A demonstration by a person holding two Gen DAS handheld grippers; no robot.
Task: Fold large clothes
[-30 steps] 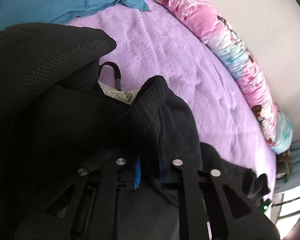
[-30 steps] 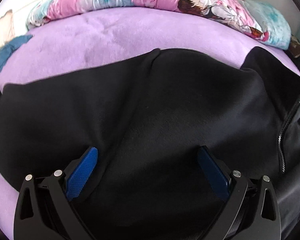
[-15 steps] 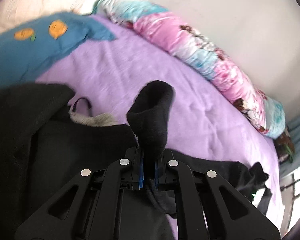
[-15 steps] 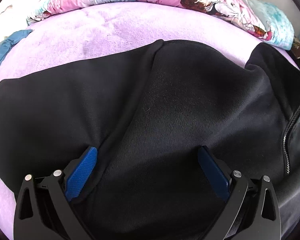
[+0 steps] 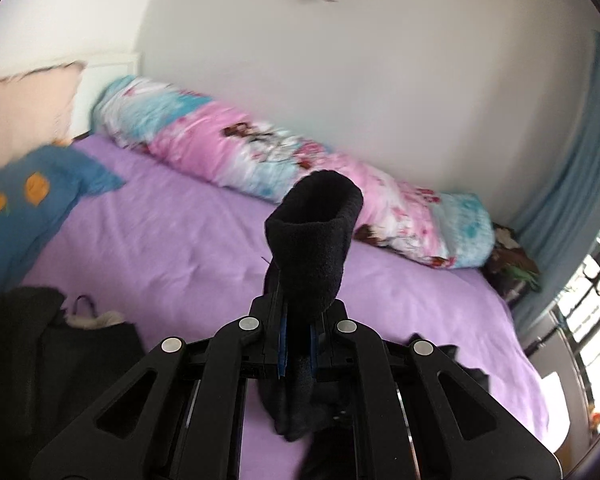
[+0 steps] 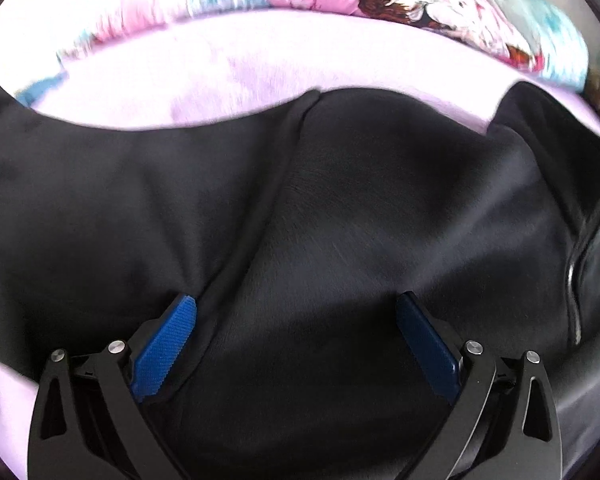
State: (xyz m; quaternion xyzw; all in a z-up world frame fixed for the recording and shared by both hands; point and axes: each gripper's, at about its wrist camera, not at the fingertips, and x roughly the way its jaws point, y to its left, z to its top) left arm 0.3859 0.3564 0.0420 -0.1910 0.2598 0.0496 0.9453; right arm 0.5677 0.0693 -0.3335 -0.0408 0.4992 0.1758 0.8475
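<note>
- Pinching the ribbed sleeve cuff (image 5: 314, 236) of the black jacket (image 6: 300, 216), the left gripper (image 5: 298, 354) has its jaws pressed together on the cloth; the cuff stands upright above the fingers, over the purple bed (image 5: 172, 248).
- The jacket body lies flat under the right gripper (image 6: 296, 344), whose blue pads (image 6: 166, 344) are spread wide on the fabric, pinching nothing.
- My read: the left is the working hand; the sleeve's long axis runs from cuff down to the body.
- Compared with 1 second ago, the cuff has been lifted well clear of the bed; the right has barely shifted.

The left wrist view looks across the purple bed (image 5: 172, 232) toward the wall; the right sits close above it (image 6: 260, 64).
</note>
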